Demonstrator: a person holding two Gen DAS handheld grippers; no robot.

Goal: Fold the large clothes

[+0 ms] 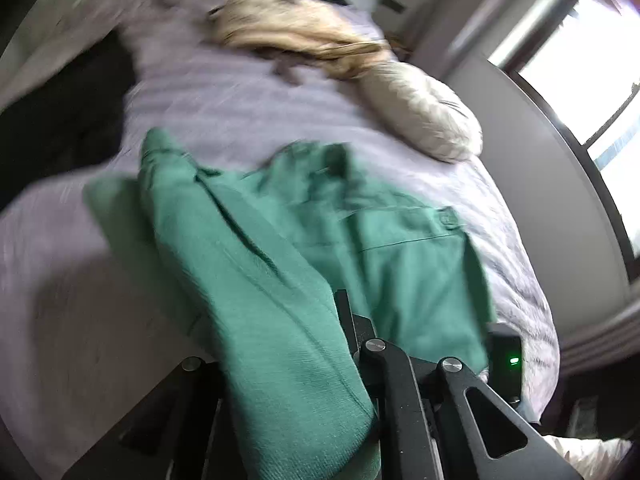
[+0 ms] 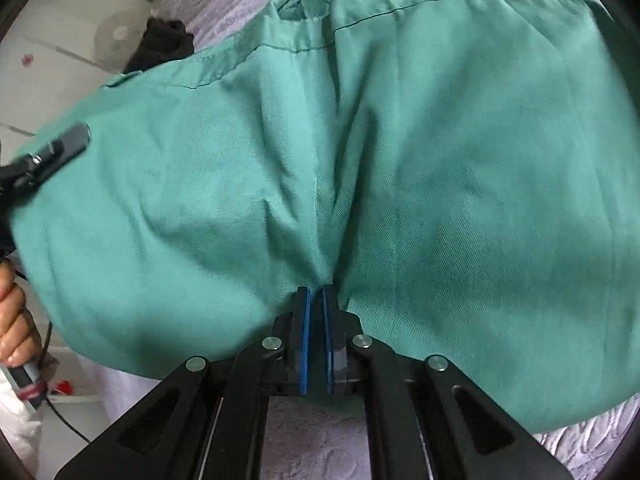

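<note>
Green cotton-like cloth fills both views: a large shirt (image 2: 400, 152), or a jacket, with a collar and button tabs near the top, lies partly on a pale lilac bedspread (image 1: 248, 108) and is partly lifted off it.

At the right wrist, the right gripper (image 2: 316, 292) has its blue-lined fingers pressed close together on a pinch of the fabric at the lower hem, and creases fan out from that pinch. Off to the left side of that view, the left gripper (image 2: 66, 144) bites the far side edge of the same garment, and the person's hand (image 2: 14, 320) shows below it on the handle.

The left wrist view is blurred by motion. A thick fold of the shirt drapes over and between the left fingers, hiding their tips, but taken with the other view it looks clamped on the cloth.

I judge the fabric to be light, soft and limp, with a woven twill that should not slip much between rubber pads. It will sag wherever it is not held, so the hem, side seams and shoulders seem the best places to take it, pinching a single edge, not a bunch.

A cream pillow (image 1: 424, 116) and a blond furry throw (image 1: 288, 28) lie farther up the bed, well apart from the shirt, and a dark garment (image 1: 68, 120) lies at the left edge.
</note>
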